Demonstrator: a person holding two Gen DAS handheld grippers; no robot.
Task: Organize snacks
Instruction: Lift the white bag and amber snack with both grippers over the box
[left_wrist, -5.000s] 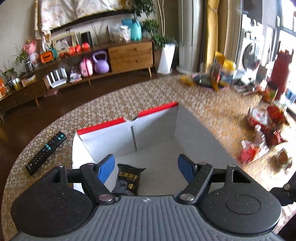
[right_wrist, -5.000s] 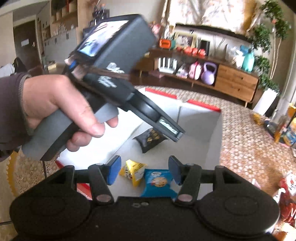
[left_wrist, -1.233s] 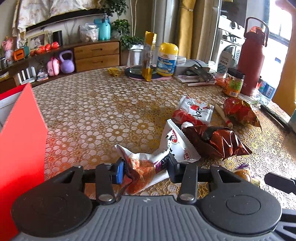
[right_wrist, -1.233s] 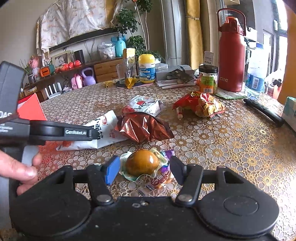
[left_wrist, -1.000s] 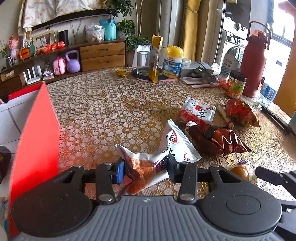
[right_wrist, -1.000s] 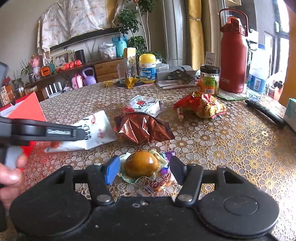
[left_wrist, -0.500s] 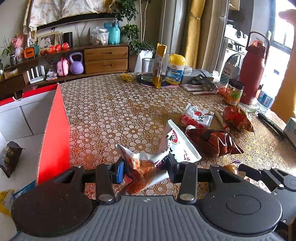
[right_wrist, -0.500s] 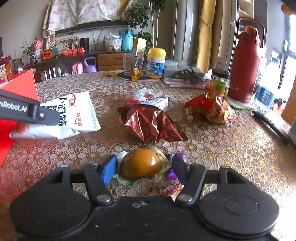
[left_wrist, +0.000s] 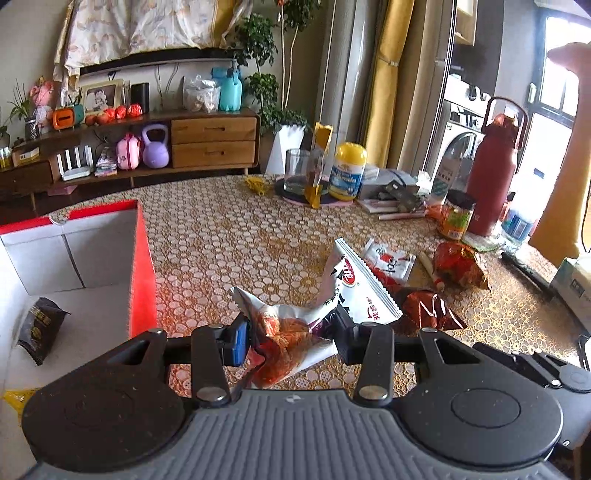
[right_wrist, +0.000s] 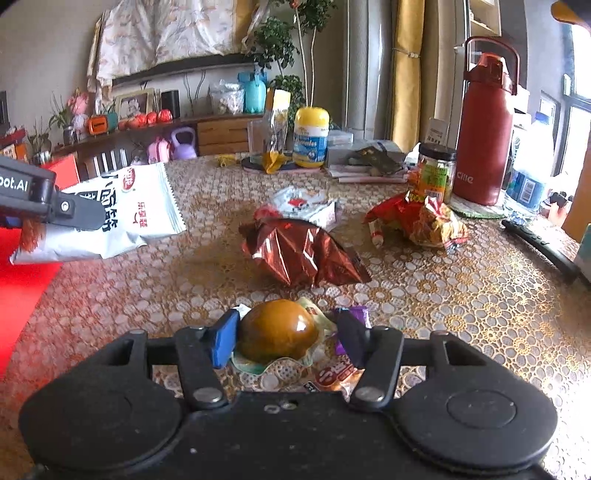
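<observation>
While the left gripper (left_wrist: 290, 334) carries a white snack bag (left_wrist: 332, 295) clear of the bench (left_wrist: 221, 236), its fingers (left_wrist: 239, 338) are clamped on the crumpled lower end of the packet, which juts up and forward between them. From the right wrist view the same bag hangs in the air at the left, just short of the red box wall.

That red-sided box (left_wrist: 142, 258) sits on the bench just to the left of the held bag, its pale inside already holding a small black snack packet (left_wrist: 38, 326) and a scrap of something yellow at the near edge. So the step in hand looks like the carry: one snack lifted and on its way to the box.

The right gripper (right_wrist: 284, 338) is down low over a vacuum-packed brown egg (right_wrist: 279, 330). Its fingers stand either side of the egg, the blue pad right against the left of it, the other close on the right; I cannot tell whether they have closed on it or only bracket it. A purple-and-orange wrapper (right_wrist: 340, 369) lies under that right finger.

Still loose on the bench are a shiny brown foil bag (right_wrist: 303, 254), a red-and-white packet (right_wrist: 306, 203) behind it, and a red-and-yellow crumpled bag (right_wrist: 421, 218) near the green-labelled jar (right_wrist: 434, 173).

Next, I'd judge, the left needs to swing over the red wall and let go above the box floor, high enough that the floppy bag clears the rim. The right should get a firm squeeze on the egg's slick rounded pouch before lifting, without catching the wrapper beneath.
</observation>
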